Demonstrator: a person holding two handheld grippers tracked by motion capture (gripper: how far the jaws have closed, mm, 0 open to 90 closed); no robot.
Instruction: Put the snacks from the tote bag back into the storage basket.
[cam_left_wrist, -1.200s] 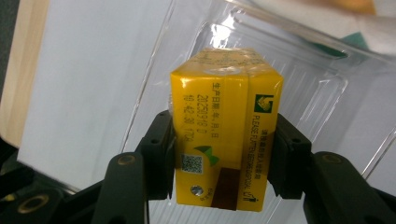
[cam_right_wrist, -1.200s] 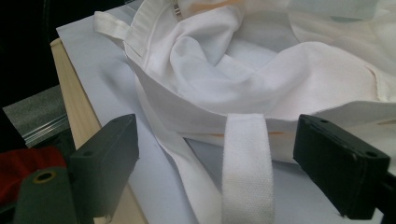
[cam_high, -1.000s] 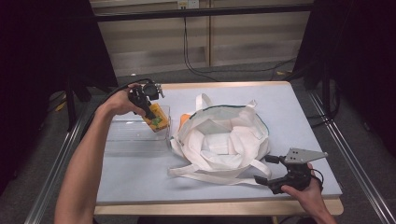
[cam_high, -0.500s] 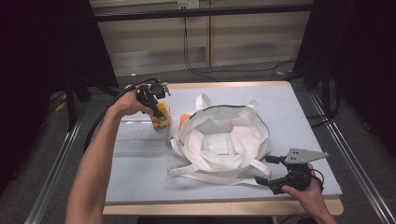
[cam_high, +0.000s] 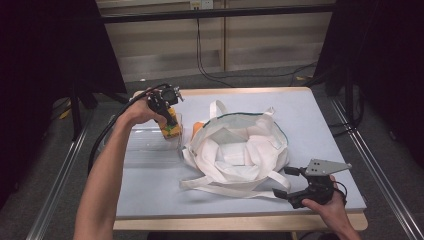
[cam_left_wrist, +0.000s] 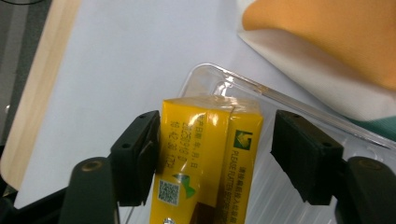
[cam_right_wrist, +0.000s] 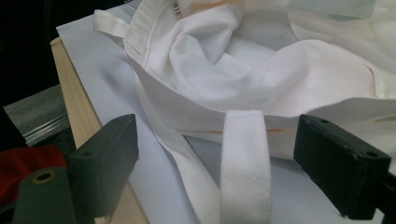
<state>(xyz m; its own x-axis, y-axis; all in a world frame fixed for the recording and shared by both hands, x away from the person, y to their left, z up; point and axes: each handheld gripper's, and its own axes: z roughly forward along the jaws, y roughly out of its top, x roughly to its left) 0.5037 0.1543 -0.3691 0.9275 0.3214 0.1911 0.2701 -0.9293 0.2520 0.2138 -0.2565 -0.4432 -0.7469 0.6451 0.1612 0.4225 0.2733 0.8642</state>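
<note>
On the pale table (cam_high: 325, 125), the left gripper (cam_left_wrist: 212, 154) has just been opening around the yellow carton (cam_left_wrist: 210, 154), apparently released, in the clear tray (cam_high: 145, 150). Right gripper (cam_right_wrist: 224, 154) gapes beside the white bag (cam_high: 240, 150).

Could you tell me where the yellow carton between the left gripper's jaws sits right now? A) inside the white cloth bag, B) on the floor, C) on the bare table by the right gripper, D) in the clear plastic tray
D: the yellow carton stands over the clear plastic tray, left of the white bag, with the left gripper around it.
</note>
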